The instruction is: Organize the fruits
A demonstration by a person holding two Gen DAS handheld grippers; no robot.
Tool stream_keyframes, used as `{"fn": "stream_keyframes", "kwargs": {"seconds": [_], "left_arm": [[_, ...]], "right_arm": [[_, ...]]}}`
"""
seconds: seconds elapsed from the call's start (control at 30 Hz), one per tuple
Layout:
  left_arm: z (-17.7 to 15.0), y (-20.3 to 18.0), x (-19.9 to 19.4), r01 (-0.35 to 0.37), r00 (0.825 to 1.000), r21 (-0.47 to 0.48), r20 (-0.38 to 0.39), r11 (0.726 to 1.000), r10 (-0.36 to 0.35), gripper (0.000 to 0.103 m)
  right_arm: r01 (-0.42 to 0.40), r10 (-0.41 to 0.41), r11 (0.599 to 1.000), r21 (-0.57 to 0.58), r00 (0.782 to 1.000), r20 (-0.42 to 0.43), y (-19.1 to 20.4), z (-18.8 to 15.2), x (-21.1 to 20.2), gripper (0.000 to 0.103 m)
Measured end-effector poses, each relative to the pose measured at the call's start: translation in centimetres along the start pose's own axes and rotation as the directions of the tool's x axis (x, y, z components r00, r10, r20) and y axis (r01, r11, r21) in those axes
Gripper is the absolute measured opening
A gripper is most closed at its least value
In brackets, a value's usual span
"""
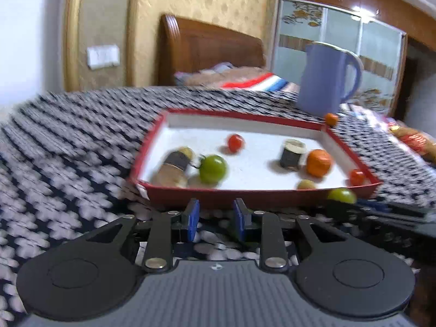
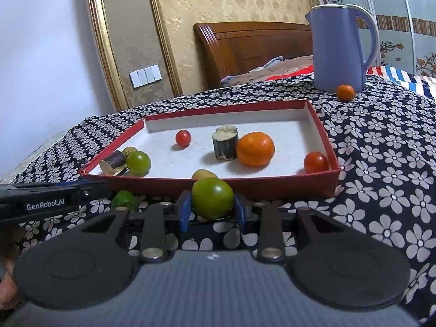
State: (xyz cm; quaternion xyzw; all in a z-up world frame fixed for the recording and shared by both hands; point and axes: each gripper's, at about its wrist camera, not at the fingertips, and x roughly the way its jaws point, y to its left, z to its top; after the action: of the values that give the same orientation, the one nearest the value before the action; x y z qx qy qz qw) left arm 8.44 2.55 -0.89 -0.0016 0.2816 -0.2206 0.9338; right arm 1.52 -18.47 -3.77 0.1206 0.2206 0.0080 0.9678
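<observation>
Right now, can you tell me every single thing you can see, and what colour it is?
Tray: one, red with white floor, on the floral cloth.
Tomatoes inside tray: one green, two red.
Orange: one, inside tray.
Dark cut stalk pieces: two, one upright, one lying.
Small yellowish fruits: two, in tray.
Small orange: one, by the pitcher.
Pitcher: one, lilac, behind tray.
Green fruit: one, on cloth before tray.
Left gripper: empty.
Right gripper: grips green tomato.

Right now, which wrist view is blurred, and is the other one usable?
Left wrist view: motion-smeared, the floral cloth streaked and the red tray soft-edged. Right wrist view: sharp, with the green tomato between the right tongs crisp; fisheye bending at the edges.
</observation>
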Motion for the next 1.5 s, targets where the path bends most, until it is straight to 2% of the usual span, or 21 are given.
{"fn": "stream_keyframes", "kwargs": {"seconds": [0.07, 0.17, 0.3, 0.4, 0.5, 0.57, 0.63, 0.8, 0.87, 0.93, 0.97, 1.0, 1.07, 1.1, 1.23, 1.33, 1.43, 1.5], "left_arm": [[-0.1, -0.8, -0.1, 0.029, 1.000, 0.037, -0.006, 0.999, -0.028, 0.027], [-0.5, -2.4, 0.1, -0.025, 1.000, 0.123, 0.001, 0.992, 0.025, 0.027], [-0.2, -2.9, 0.5, 0.002, 0.999, 0.168, -0.043, 0.986, 0.005, 0.027], [0.2, -3.1, 0.5, -0.002, 0.998, 0.222, -0.064, 0.975, 0.017, 0.028], [0.7, -2.9, 1.0, 0.042, 0.992, 0.241, -0.122, 0.970, -0.012, 0.034], [0.9, -3.0, 1.5, 0.066, 0.981, 0.245, -0.192, 0.967, -0.018, 0.056], [0.8, -3.2, 1.8, 0.051, 0.972, 0.265, -0.233, 0.963, 0.013, 0.056], [1.0, -4.1, 0.9, 0.001, 0.974, 0.358, -0.212, 0.934, 0.080, 0.056], [1.2, -4.3, 0.7, 0.000, 0.975, 0.377, -0.205, 0.926, 0.083, 0.056], [1.4, -4.4, 0.9, -0.004, 0.981, 0.374, -0.177, 0.927, 0.076, 0.056], [1.6, -4.2, 1.1, 0.002, 0.982, 0.348, -0.176, 0.938, 0.063, 0.054], [1.8, -3.6, 1.3, 0.049, 0.981, 0.299, -0.192, 0.953, 0.010, 0.054], [2.0, -2.6, 1.3, 0.159, 0.967, 0.212, -0.232, 0.964, -0.109, 0.054], [1.8, -2.3, 1.3, 0.161, 0.965, 0.188, -0.235, 0.969, -0.115, 0.054], [0.4, -2.8, 1.7, 0.087, 0.978, 0.238, -0.204, 0.967, -0.038, 0.056], [0.4, -3.1, 1.6, 0.065, 0.986, 0.233, -0.165, 0.970, -0.026, 0.056], [0.4, -4.0, 1.9, 0.015, 0.992, 0.275, -0.124, 0.961, 0.020, 0.056], [0.6, -4.2, 2.0, 0.047, 0.989, 0.258, -0.150, 0.965, -0.008, 0.055]], "right_arm": [[-0.007, 0.007, 1.000, 0.015, 1.000, -0.001, -0.2, 0.0, 0.1, 0.031], [-0.011, 0.011, 0.999, 0.032, 1.000, 0.011, -0.5, 0.0, -0.2, 0.031], [-0.015, 0.015, 1.000, 0.025, 1.000, 0.005, -0.3, 0.0, -0.2, 0.031], [-0.016, 0.015, 0.999, 0.032, 1.000, 0.006, -0.5, 0.0, -0.2, 0.031], [-0.019, 0.019, 0.999, 0.032, 1.000, -0.002, -0.5, 0.0, 0.0, 0.031], [-0.018, 0.018, 0.999, 0.032, 1.000, -0.002, -0.4, 0.0, 0.0, 0.031], [-0.018, 0.018, 0.999, 0.032, 1.000, -0.004, -0.5, 0.0, 0.0, 0.031], [-0.019, 0.020, 0.999, 0.035, 1.000, -0.009, -0.6, 0.0, 0.1, 0.031], [-0.019, 0.019, 0.999, 0.034, 1.000, -0.010, -0.5, 0.0, 0.1, 0.031], [-0.018, 0.019, 0.999, 0.031, 1.000, -0.015, -0.5, 0.0, 0.2, 0.031], [-0.016, 0.017, 0.999, 0.030, 1.000, -0.017, -0.5, 0.0, 0.2, 0.031], [-0.016, 0.016, 0.999, 0.032, 1.000, -0.015, -0.5, 0.0, 0.2, 0.031], [-0.014, 0.014, 0.999, 0.040, 1.000, -0.009, -0.6, 0.0, 0.2, 0.031], [-0.014, 0.015, 0.999, 0.044, 1.000, -0.009, -0.7, 0.0, 0.2, 0.031], [-0.010, 0.011, 0.999, 0.034, 1.000, -0.018, -0.5, 0.0, 0.3, 0.031], [0.007, -0.007, 1.000, 0.022, 1.000, 0.012, -0.3, 0.0, -0.3, 0.031], [0.030, -0.029, 1.000, -0.010, 0.999, 0.032, 0.2, 0.0, -1.1, 0.031], [0.032, -0.032, 0.999, -0.009, 0.999, 0.020, 0.2, 0.0, -1.3, 0.031]]}}
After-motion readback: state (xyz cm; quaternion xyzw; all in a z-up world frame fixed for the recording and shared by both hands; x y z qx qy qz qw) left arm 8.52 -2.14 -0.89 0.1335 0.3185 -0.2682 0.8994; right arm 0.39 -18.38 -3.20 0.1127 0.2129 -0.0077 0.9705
